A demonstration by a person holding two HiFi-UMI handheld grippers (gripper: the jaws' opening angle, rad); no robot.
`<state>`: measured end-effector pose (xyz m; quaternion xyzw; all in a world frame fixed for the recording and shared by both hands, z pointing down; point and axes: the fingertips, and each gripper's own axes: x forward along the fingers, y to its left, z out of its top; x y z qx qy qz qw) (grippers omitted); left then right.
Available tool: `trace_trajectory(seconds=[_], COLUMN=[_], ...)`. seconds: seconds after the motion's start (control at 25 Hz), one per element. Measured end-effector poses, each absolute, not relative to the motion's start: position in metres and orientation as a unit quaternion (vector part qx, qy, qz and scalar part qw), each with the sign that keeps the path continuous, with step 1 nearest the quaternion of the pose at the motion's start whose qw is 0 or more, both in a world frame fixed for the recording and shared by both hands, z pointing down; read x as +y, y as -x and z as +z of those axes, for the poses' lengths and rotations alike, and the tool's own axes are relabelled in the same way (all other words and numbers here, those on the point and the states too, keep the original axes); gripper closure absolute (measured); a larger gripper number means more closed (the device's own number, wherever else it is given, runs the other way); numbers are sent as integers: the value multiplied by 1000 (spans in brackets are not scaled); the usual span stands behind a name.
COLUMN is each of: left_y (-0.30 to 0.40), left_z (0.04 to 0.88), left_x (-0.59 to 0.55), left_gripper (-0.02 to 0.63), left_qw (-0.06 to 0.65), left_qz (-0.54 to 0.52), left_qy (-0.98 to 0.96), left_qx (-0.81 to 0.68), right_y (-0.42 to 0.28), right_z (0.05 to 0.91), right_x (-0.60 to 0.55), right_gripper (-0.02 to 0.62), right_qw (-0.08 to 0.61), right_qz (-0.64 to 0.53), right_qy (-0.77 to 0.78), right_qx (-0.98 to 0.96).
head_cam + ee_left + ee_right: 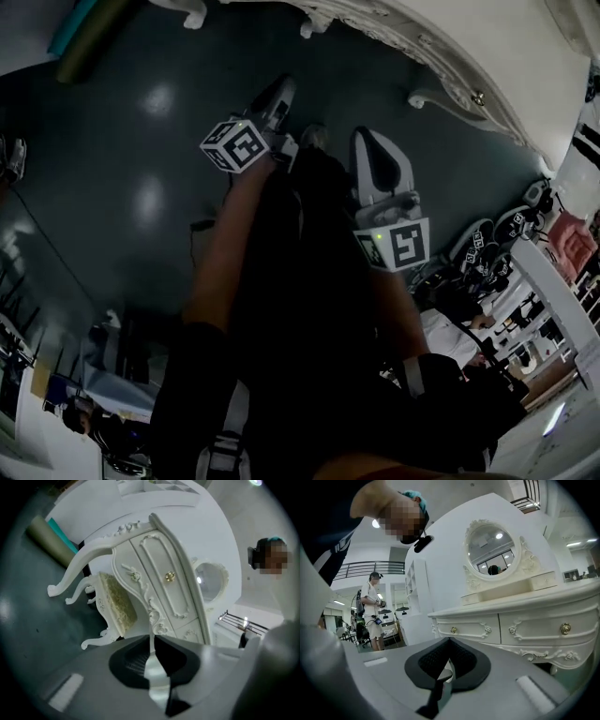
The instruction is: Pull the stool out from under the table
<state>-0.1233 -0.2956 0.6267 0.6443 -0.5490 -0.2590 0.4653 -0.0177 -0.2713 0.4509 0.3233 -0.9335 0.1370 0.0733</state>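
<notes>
The white carved stool (110, 605) with a pale yellow cushion stands tucked under the white dressing table (159, 581) in the left gripper view, its curled legs on the dark floor. My left gripper (152, 637) is shut with nothing in it and is still some way short of the stool. My right gripper (449, 641) is also shut and empty, facing the table's drawers (543, 630). In the head view both grippers, left (283, 86) and right (367, 133), are held over the dark floor before the table's edge (427, 45). The stool is hidden in the head view.
An oval mirror (491, 550) stands on the table top. A rolled mat (47, 545) lies on the floor left of the table. A person (372, 609) stands in the background, and several spare grippers (487, 246) lie on a white bench at right.
</notes>
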Motion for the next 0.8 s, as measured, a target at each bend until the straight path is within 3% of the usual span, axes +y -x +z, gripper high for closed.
trace_trajectory(seconds=[0.28, 0.52, 0.64, 0.8], left_y=[141, 143, 146, 148], left_z=[716, 774, 796, 813], left_x=[-343, -402, -426, -453], left_gripper=[446, 258, 195, 157], left_qw=[493, 515, 521, 522], left_qz=[-293, -323, -356, -386], left_qy=[-604, -572, -550, -536], left_qx=[-553, -551, -546, -540], right_y=[41, 47, 43, 34], right_z=[478, 510, 521, 538], right_x=[-300, -316, -324, -329], right_gripper=[596, 597, 595, 595], right_qw=[26, 27, 27, 44], right_qz=[147, 157, 147, 139], right_qy=[-305, -292, -287, -276], right_qx=[-941, -943, -946, -950])
